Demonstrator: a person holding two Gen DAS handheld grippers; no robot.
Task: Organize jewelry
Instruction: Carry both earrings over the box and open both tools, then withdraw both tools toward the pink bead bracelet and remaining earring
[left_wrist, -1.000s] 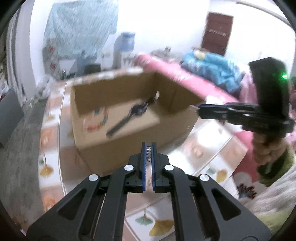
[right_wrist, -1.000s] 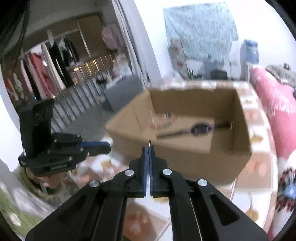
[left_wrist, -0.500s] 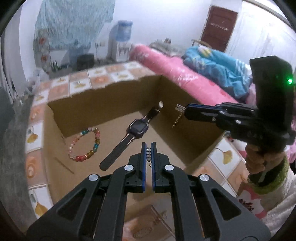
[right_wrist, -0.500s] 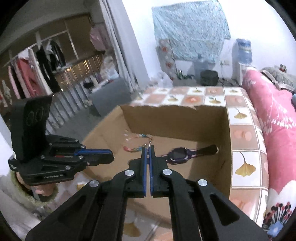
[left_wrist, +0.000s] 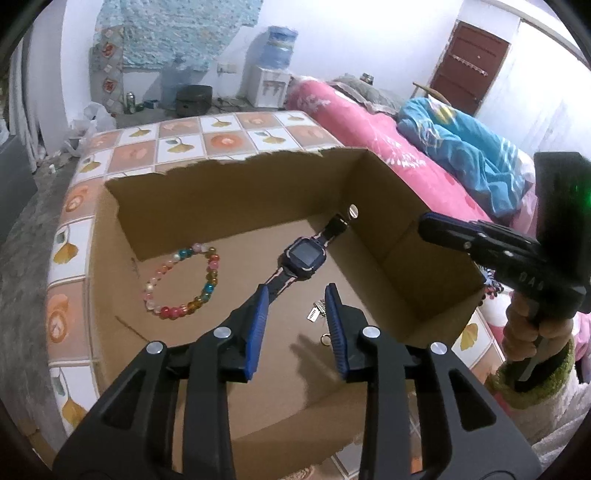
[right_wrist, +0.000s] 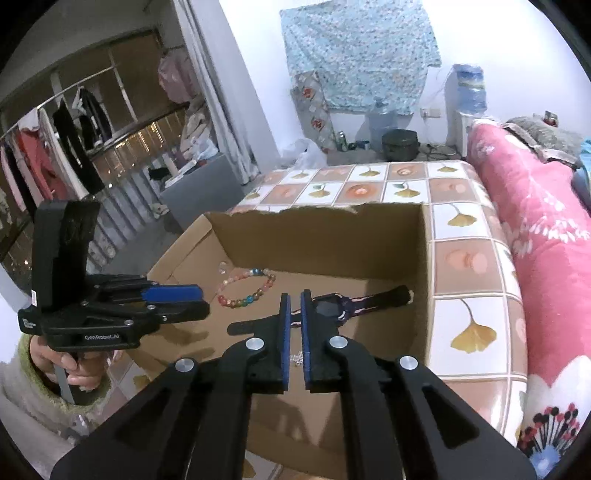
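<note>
Cardboard box (left_wrist: 236, 192) on the tiled desk (left_wrist: 184, 144) holds a bead bracelet (left_wrist: 183, 282), a watch (left_wrist: 304, 254) and a small silver earring (left_wrist: 317, 312) — left gripper (left_wrist: 295, 306) jaws have just opened, released; right gripper (right_wrist: 294, 325) jaws parting, earring (right_wrist: 296, 357) loose between them.

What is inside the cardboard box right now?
Inside the cardboard box: a beaded bracelet, a purple watch, and a small silver chain piece on the floor. The left hand-held gripper covers part of the floor and the watch strap's near end.
</note>
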